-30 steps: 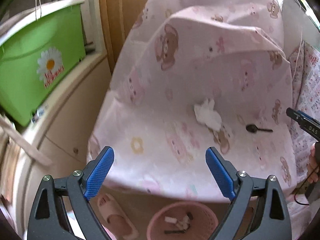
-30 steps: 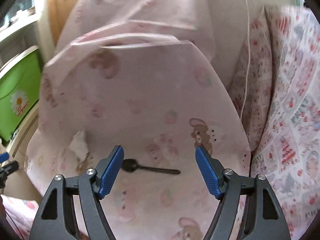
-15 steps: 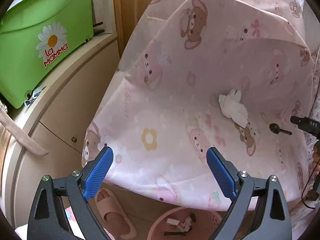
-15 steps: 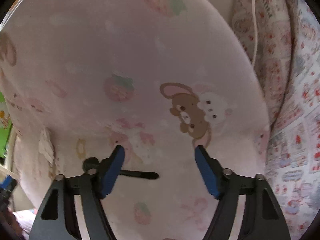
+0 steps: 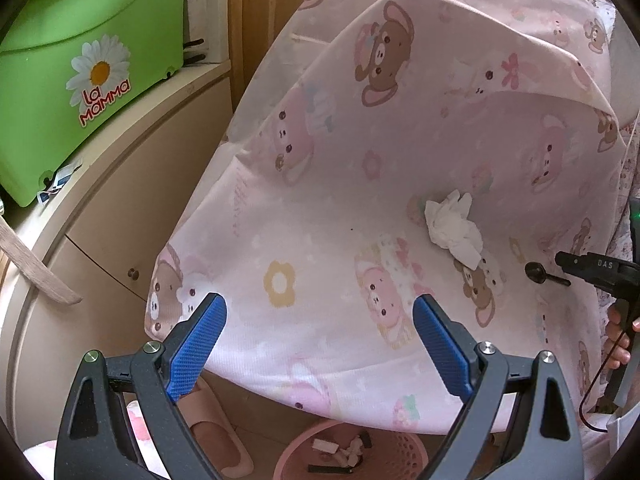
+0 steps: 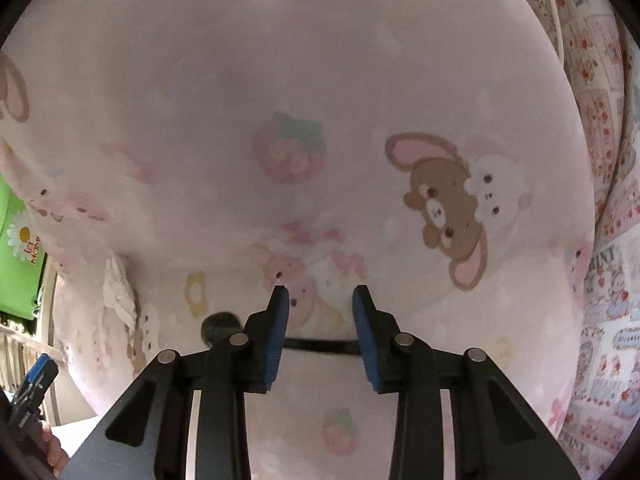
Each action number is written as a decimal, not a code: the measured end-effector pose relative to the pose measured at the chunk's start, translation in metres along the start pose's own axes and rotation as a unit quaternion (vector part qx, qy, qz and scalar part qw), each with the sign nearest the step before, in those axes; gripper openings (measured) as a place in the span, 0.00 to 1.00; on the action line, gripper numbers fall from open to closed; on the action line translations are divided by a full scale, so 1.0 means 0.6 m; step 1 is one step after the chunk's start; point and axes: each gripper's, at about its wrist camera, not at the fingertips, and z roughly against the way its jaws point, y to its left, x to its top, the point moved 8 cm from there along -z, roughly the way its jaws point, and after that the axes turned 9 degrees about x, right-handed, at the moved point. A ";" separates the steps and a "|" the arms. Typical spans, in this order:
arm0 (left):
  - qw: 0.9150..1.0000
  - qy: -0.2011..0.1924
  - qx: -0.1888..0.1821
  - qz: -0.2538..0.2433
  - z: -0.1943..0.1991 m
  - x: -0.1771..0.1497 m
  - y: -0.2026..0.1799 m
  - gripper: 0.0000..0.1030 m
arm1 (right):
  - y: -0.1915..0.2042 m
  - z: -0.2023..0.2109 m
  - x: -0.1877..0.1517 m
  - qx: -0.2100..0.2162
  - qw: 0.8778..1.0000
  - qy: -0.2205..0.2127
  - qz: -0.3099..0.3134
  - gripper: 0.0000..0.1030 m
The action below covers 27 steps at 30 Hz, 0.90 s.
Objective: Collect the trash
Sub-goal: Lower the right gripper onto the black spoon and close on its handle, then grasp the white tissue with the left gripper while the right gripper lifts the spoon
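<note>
Far to the left sits a green box (image 5: 80, 80) with a daisy on it, up on a cream cupboard (image 5: 120, 208). Next comes the left gripper (image 5: 320, 344), its blue pads wide apart, holding nothing. It hangs over the near edge of the pink bear sheet (image 5: 320, 220). Below it on the floor is a pink basket (image 5: 352, 452) with a few scraps already inside.

Further right, a scrunched white tissue (image 5: 454, 228) lies on the sheet. Just past it is a little black spoon (image 6: 316, 345).

The spoon lies flat, its long stick pointing left to right, round end to the left. The right gripper (image 6: 318, 320) is right on top of it. The stick runs straight across the gap between the pads. The pads are close but not shut, and I cannot tell if they touch the stick. The right hand is much nearer than the left.

A moment ago those pads were wide apart. Now they have squeezed in around the stick, and the gripper has dropped lower.
</note>
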 end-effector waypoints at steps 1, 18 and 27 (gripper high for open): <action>1.000 0.000 0.000 0.000 0.001 0.000 0.000 0.91 | 0.006 0.004 -0.012 0.003 1.000 0.005 0.001 0.35; 1.000 -0.006 -0.001 -0.004 0.009 0.004 -0.009 0.91 | 0.132 -0.015 -0.136 0.003 0.982 0.058 0.180 0.32; 0.999 -0.024 0.025 -0.042 0.004 0.004 -0.031 0.91 | 0.161 -0.038 -0.136 -0.050 0.977 0.037 0.204 0.06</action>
